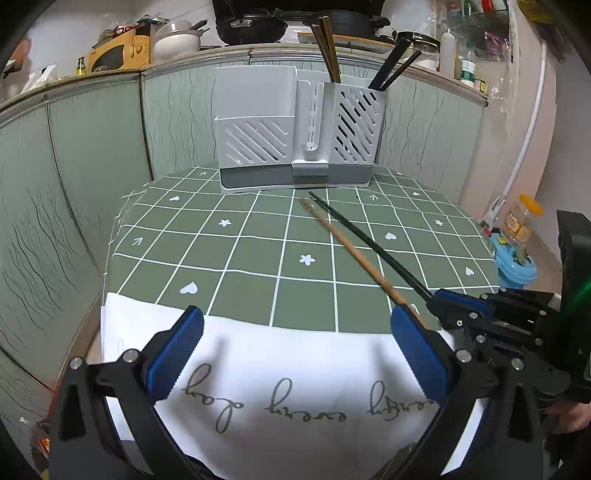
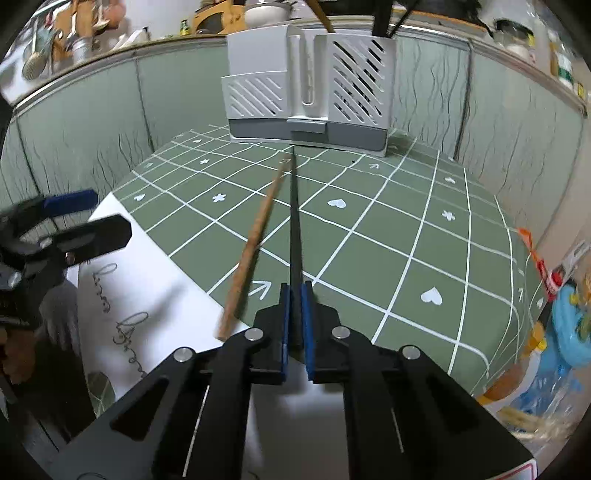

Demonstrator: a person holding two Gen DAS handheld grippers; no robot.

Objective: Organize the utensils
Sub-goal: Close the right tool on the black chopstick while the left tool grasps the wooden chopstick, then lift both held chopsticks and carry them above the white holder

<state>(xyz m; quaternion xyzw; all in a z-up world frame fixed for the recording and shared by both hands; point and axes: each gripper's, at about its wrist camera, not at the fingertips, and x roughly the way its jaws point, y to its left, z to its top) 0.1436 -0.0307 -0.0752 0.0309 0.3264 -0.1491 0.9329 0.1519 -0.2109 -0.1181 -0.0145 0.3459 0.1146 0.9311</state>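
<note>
A grey slotted utensil holder [image 1: 299,129] stands at the far edge of the green checked table [image 1: 221,258]; it also shows in the right wrist view [image 2: 310,88]. Several chopsticks stand in its right compartment. My right gripper [image 2: 295,295] is shut on a black chopstick [image 2: 294,221] that points at the holder; the gripper [image 1: 439,299] and the black chopstick [image 1: 369,240] also show in the left wrist view. A brown wooden chopstick [image 1: 351,251] lies beside it on the table, also visible in the right wrist view [image 2: 255,240]. My left gripper [image 1: 295,332] is open and empty over a white cloth [image 1: 277,369].
Green panel walls [image 1: 74,166] enclose the table at the back and left. A shelf above carries pans [image 1: 251,26], bowls and bottles. A blue container [image 1: 513,266] sits off the table's right edge. The white cloth with writing [image 2: 129,295] covers the near edge.
</note>
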